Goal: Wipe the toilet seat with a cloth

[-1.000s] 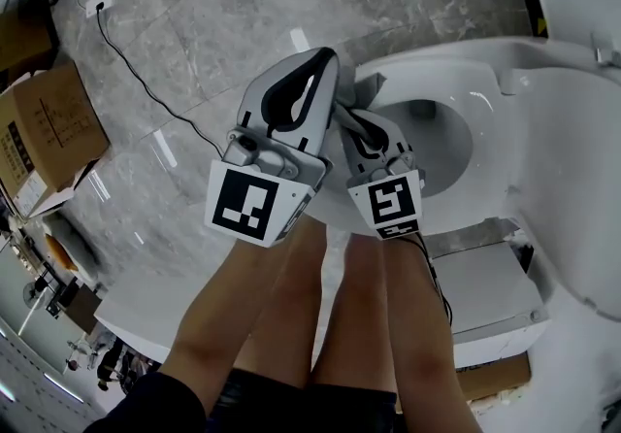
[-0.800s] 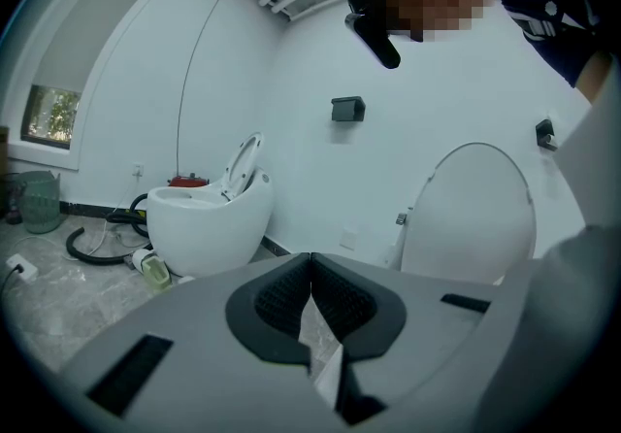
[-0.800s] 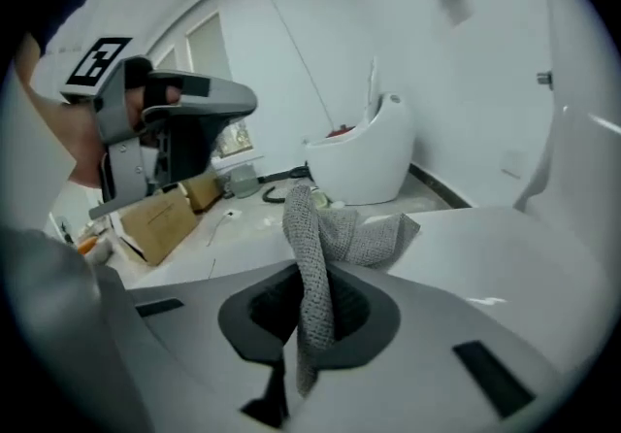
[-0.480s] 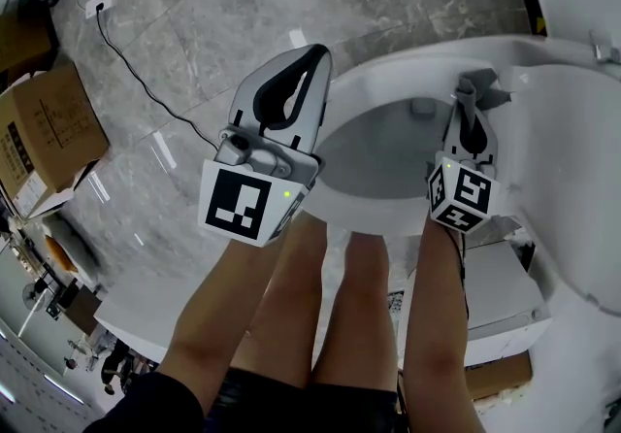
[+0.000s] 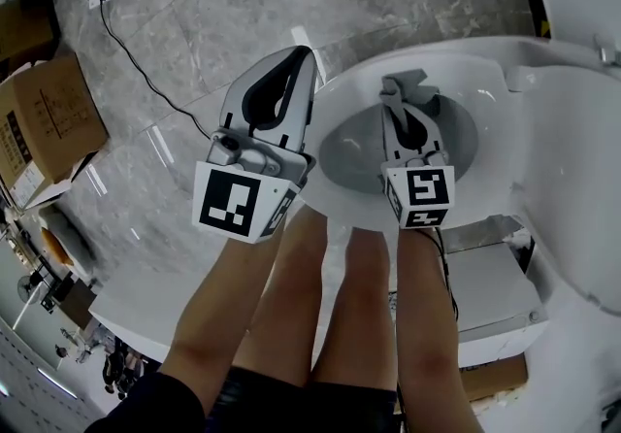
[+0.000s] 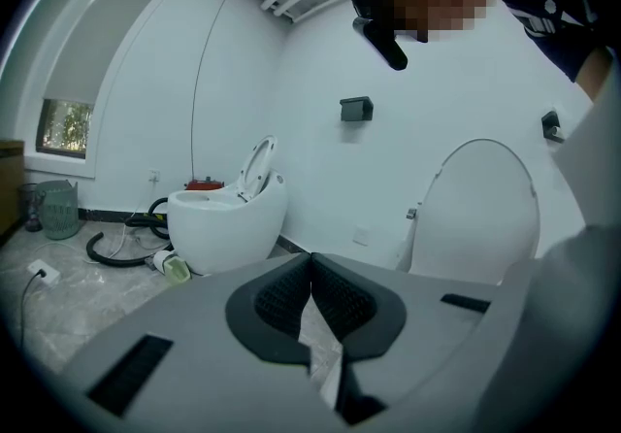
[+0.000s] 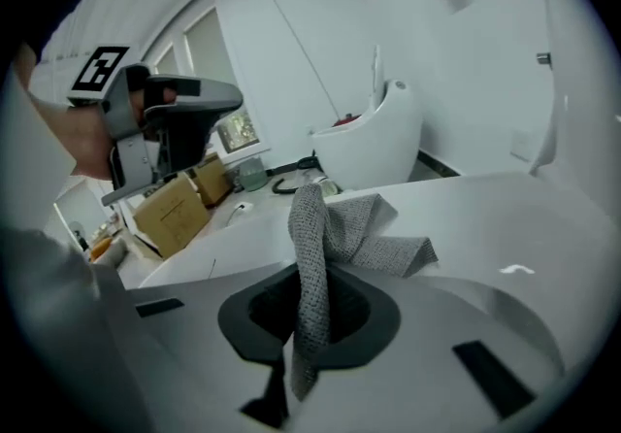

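Two grippers hang over the white toilet seat (image 5: 456, 62). The left gripper (image 5: 299, 54), at the seat's left edge, has its jaws pressed together with nothing between them. The right gripper (image 5: 408, 101), over the seat's opening near its rear rim, is clamped on a grey cloth (image 7: 340, 227). The cloth's free end seems to lie on the seat, though contact is unclear.
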The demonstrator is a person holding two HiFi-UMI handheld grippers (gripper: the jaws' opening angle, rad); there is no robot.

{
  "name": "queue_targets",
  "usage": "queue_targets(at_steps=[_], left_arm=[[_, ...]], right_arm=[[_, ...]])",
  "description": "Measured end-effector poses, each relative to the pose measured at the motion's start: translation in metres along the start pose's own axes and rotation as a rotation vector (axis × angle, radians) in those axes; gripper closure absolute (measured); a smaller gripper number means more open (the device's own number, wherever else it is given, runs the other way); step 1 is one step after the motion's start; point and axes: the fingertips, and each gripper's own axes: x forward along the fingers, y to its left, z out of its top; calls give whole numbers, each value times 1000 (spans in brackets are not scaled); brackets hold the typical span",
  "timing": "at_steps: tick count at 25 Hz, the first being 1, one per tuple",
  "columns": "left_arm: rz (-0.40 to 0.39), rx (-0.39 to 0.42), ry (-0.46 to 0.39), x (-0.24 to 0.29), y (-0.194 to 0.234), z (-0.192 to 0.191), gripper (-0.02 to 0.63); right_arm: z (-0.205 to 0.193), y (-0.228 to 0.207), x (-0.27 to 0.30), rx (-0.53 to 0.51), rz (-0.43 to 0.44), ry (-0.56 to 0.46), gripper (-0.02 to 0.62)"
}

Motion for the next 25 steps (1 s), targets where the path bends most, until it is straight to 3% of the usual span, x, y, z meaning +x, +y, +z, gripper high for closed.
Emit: queue_targets(at_steps=[4, 6, 12, 16, 18, 20, 25], left_arm=[[7, -6, 0, -5, 0, -3, 586], [8, -6, 1, -7, 0, -4, 586], [7, 1, -2, -12, 3, -2, 586], [10, -2, -9, -14, 3, 0, 586], [13, -4, -12, -17, 5, 1, 586], [19, -6, -12, -19, 7, 2, 586], [39, -31, -33, -21, 10, 4, 586]], right_arm=[[-14, 57, 6, -70, 179, 68, 565], [-17, 65, 7, -101, 198, 81, 565], [0, 4, 1, -81, 19, 42, 565], [18, -66, -17, 1, -195, -21, 566], [24, -86, -25, 8, -255, -37, 566], [26, -81, -22, -21, -224, -33, 566], [28, -14, 1, -85, -19, -34, 566]])
